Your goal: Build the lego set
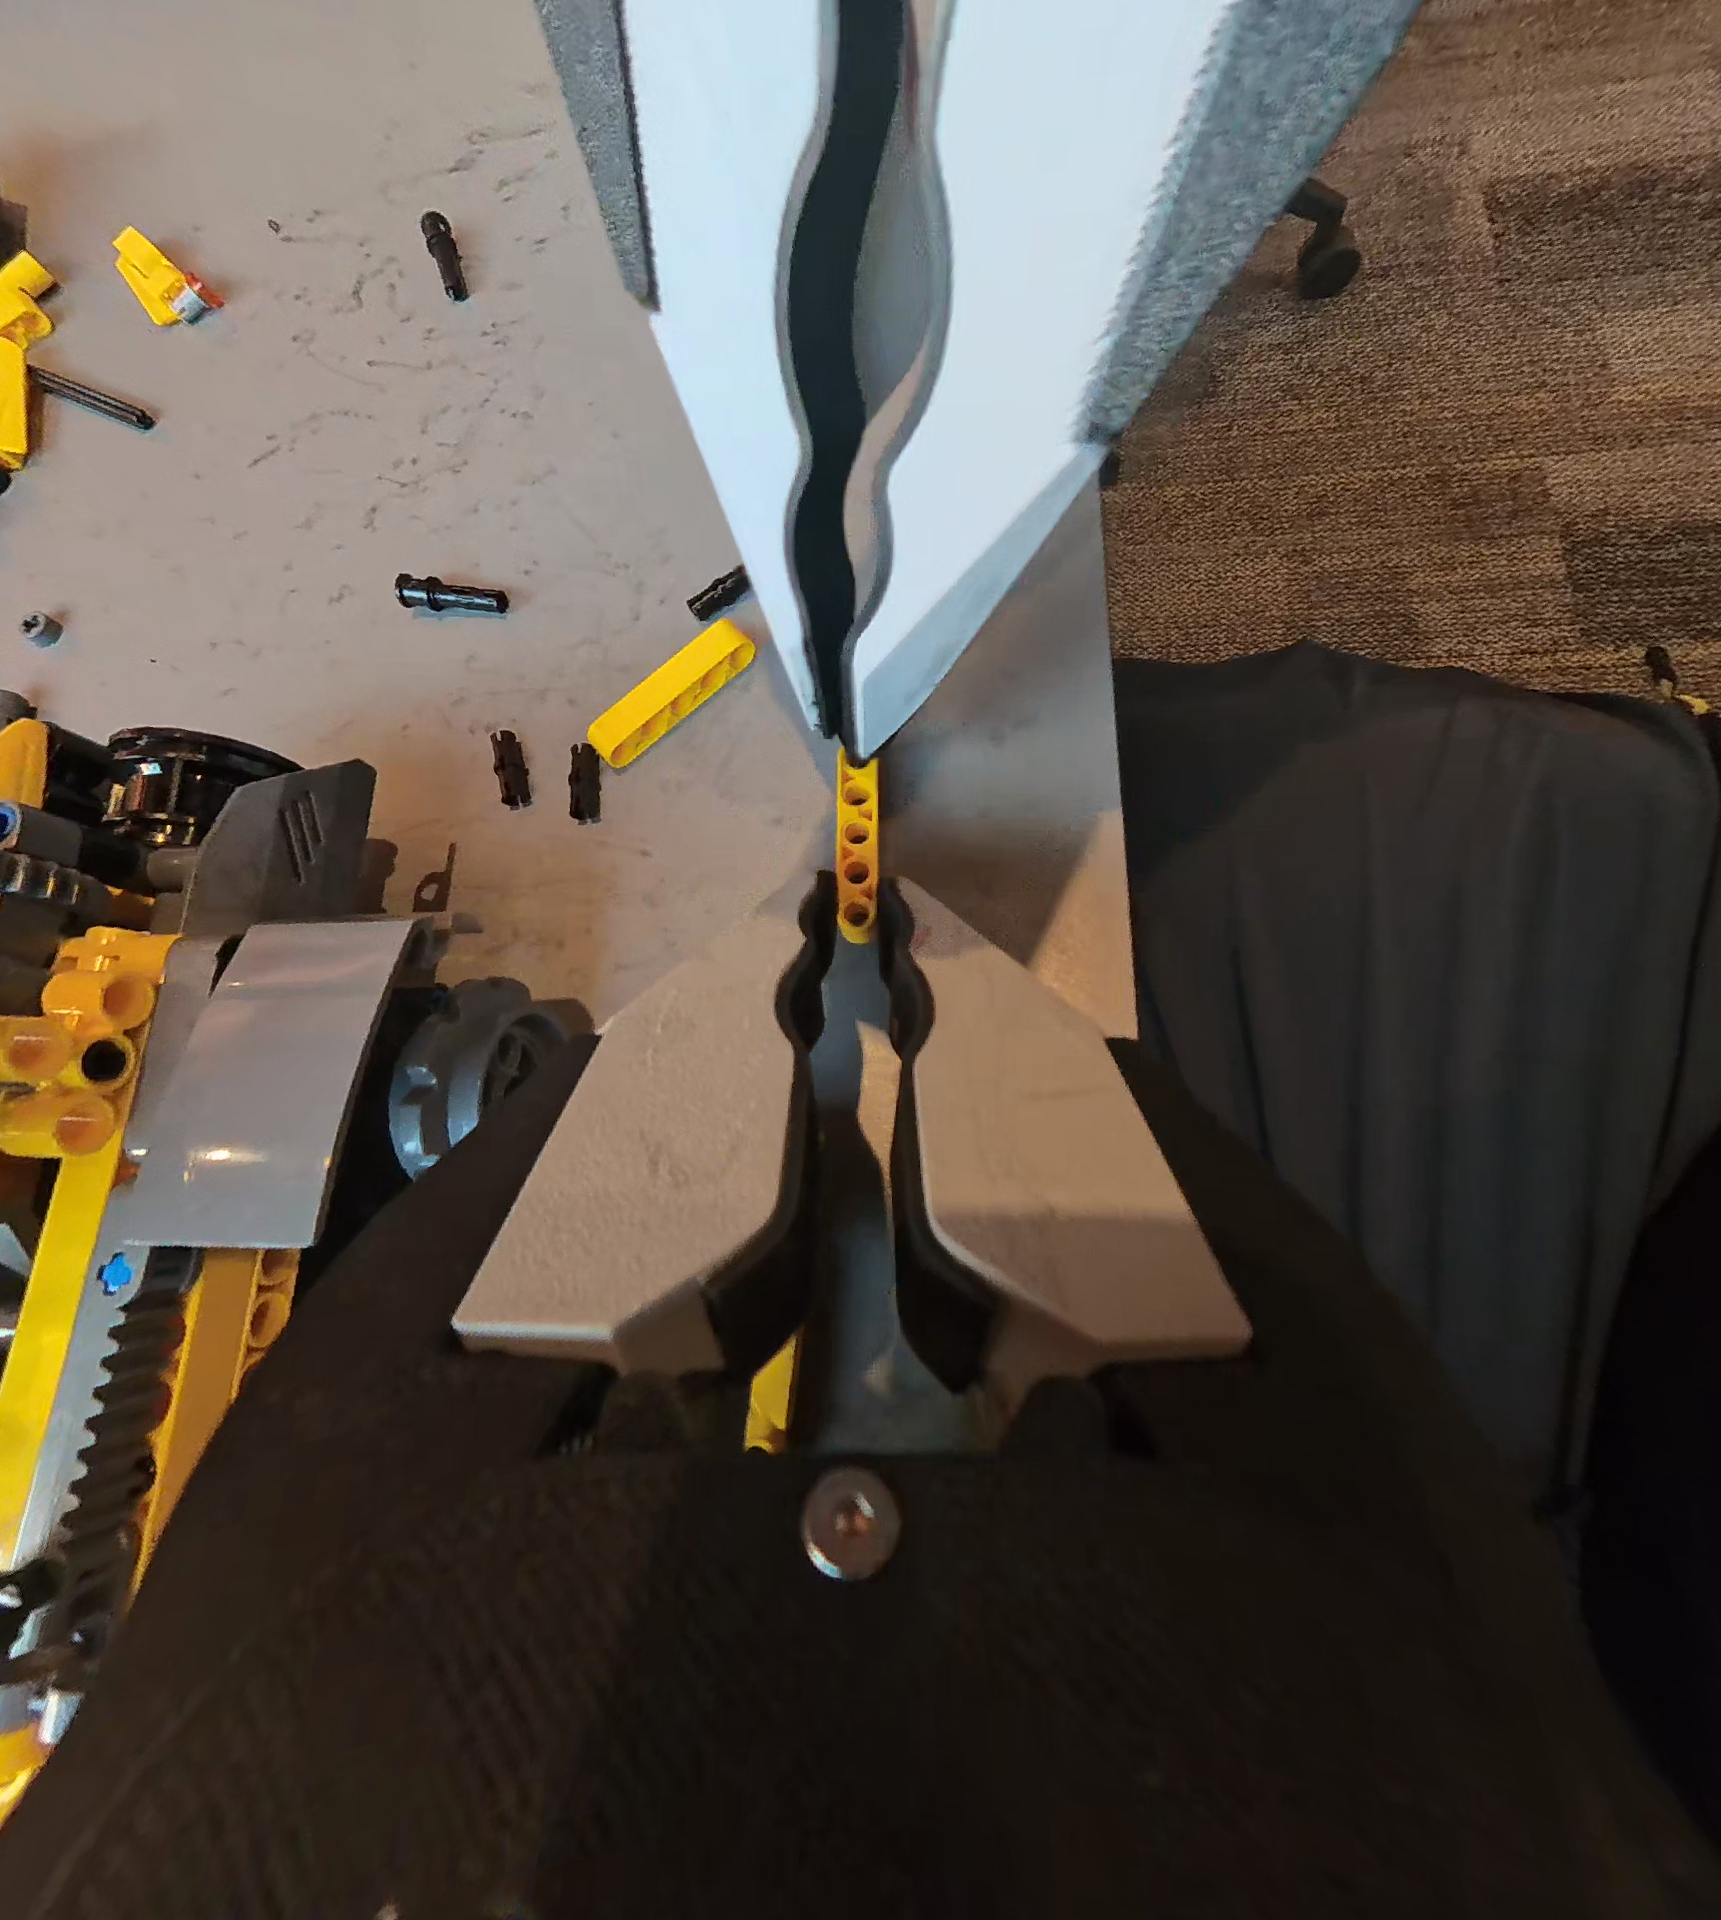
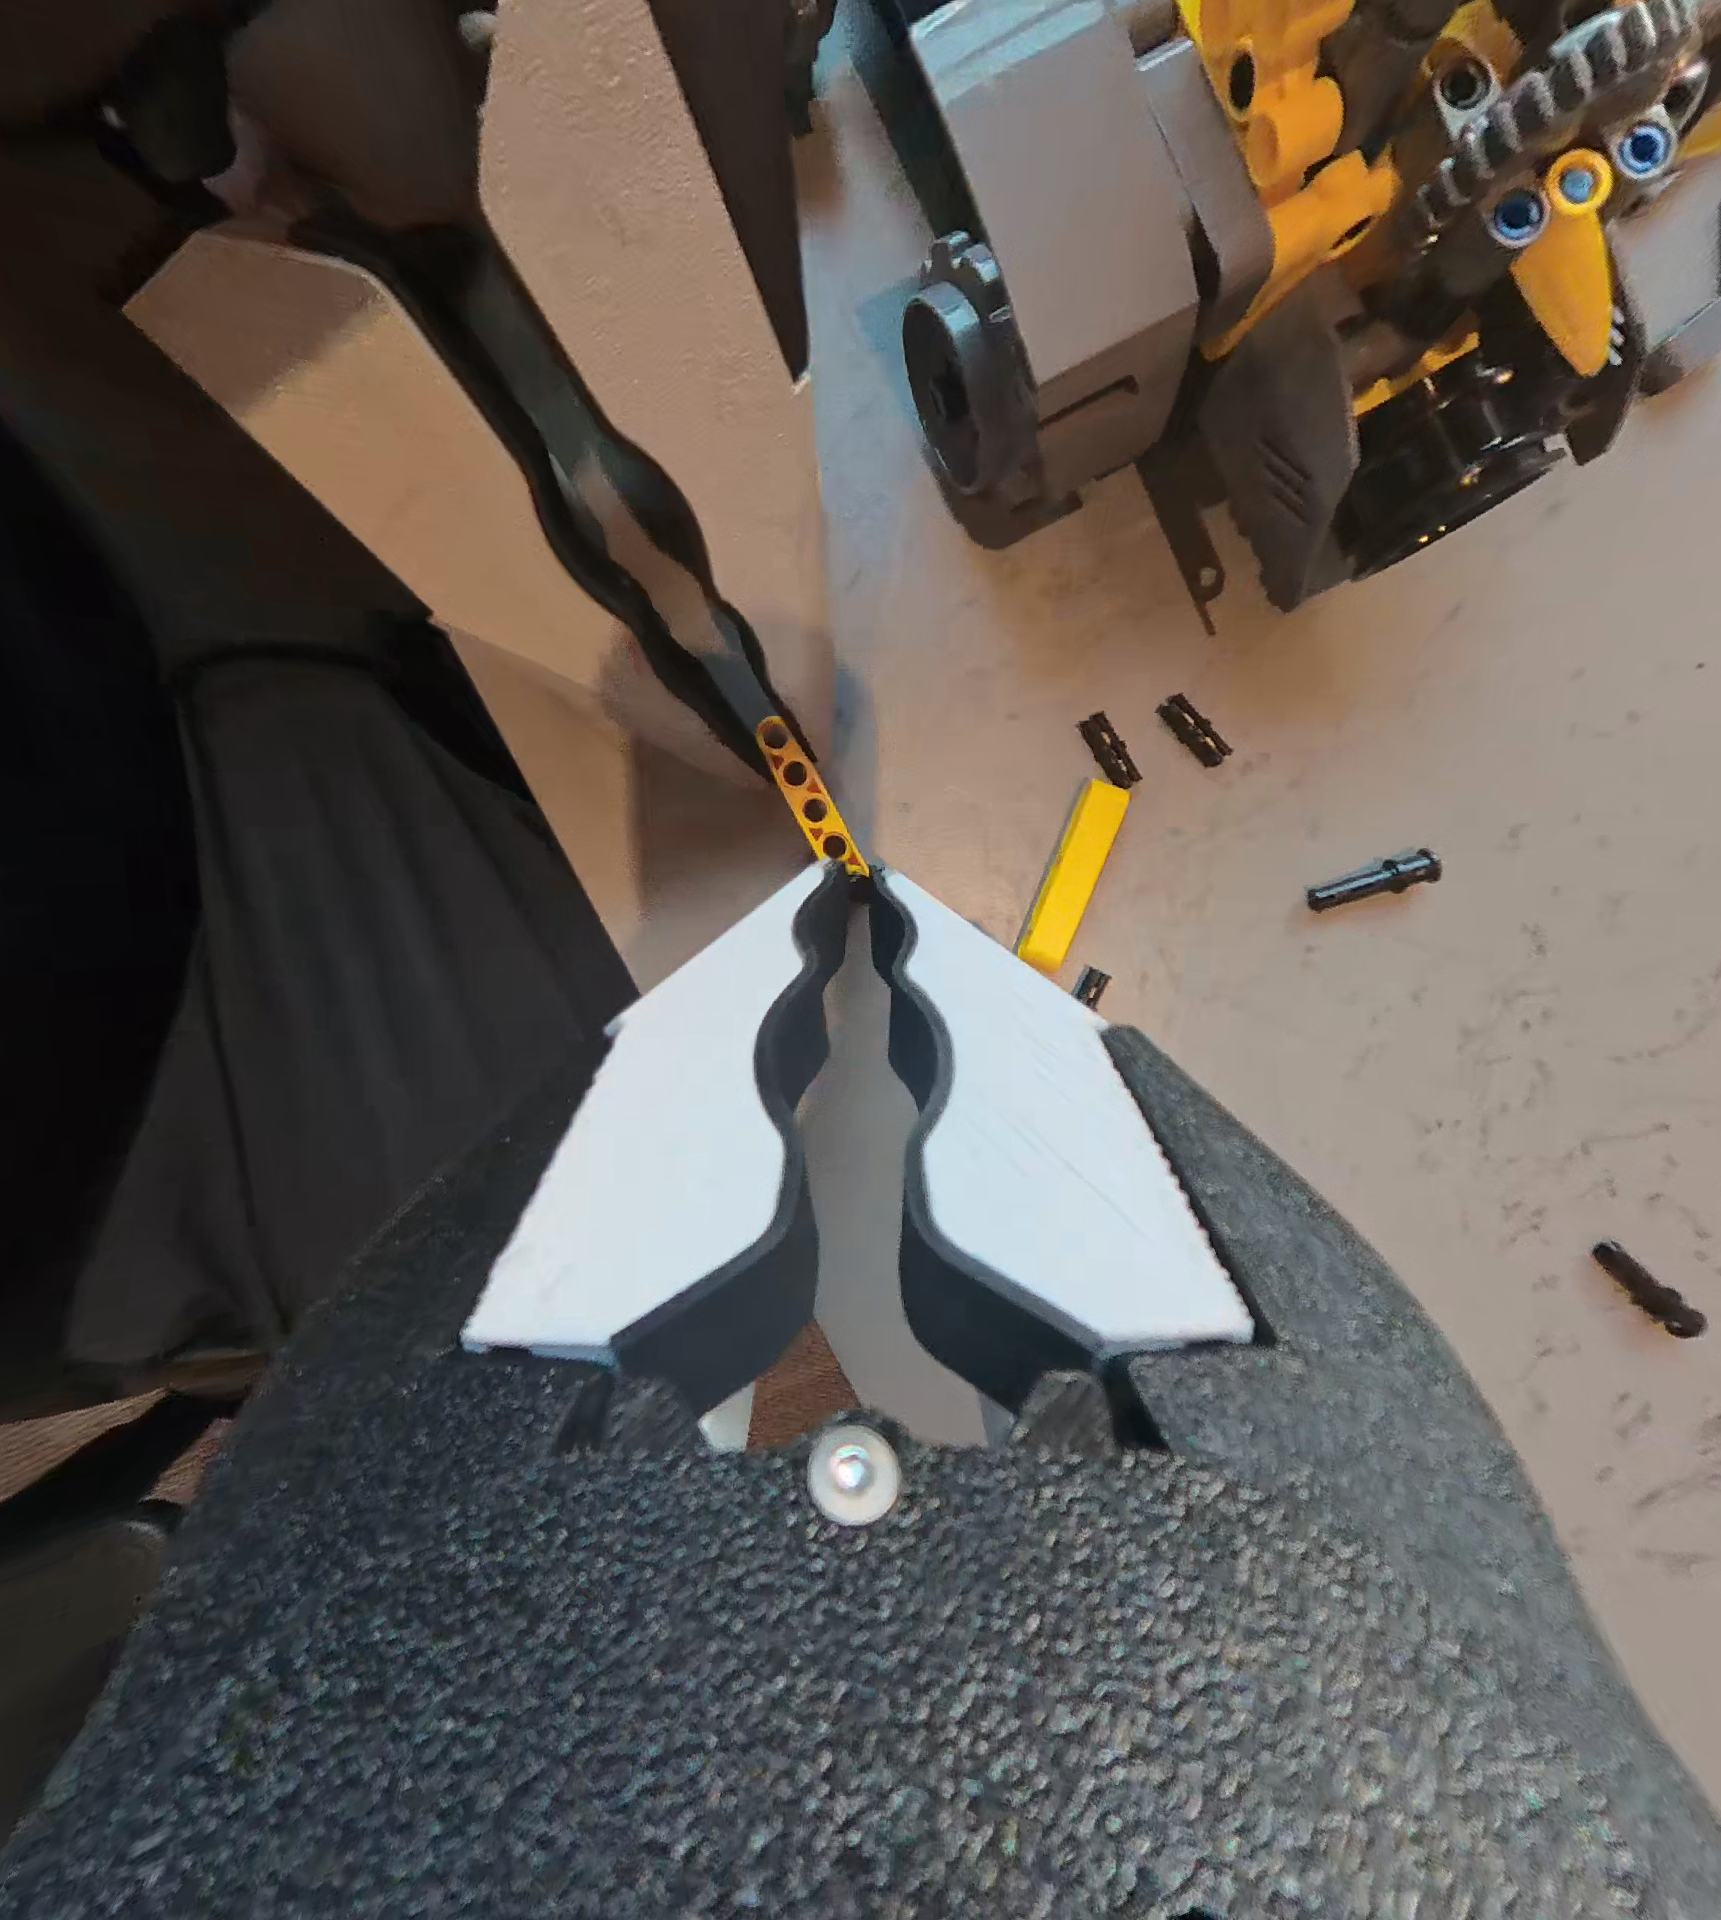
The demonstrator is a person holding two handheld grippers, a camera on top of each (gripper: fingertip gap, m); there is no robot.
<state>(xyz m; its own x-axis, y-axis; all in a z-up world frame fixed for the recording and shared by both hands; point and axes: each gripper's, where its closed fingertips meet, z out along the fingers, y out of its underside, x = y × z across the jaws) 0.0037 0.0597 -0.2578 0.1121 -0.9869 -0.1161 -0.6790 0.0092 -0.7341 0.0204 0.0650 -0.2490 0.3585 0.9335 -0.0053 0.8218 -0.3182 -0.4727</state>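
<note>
Left wrist view: my left hand-held gripper [image 1: 858,902] pinches one end of the yellow holed beam [image 1: 857,844], my right hand-held gripper [image 1: 840,727] clamps the other, above the bench [image 1: 336,436] edge, beside the yellow model [image 1: 56,1039].

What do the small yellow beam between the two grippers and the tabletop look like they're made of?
Yellow beam: likely hard moulded plastic, smooth with a slight sheen, with a row of clean round holes. Tabletop: pale, matte, grey-veined like marble; stone or printed laminate, I cannot tell which.
</note>
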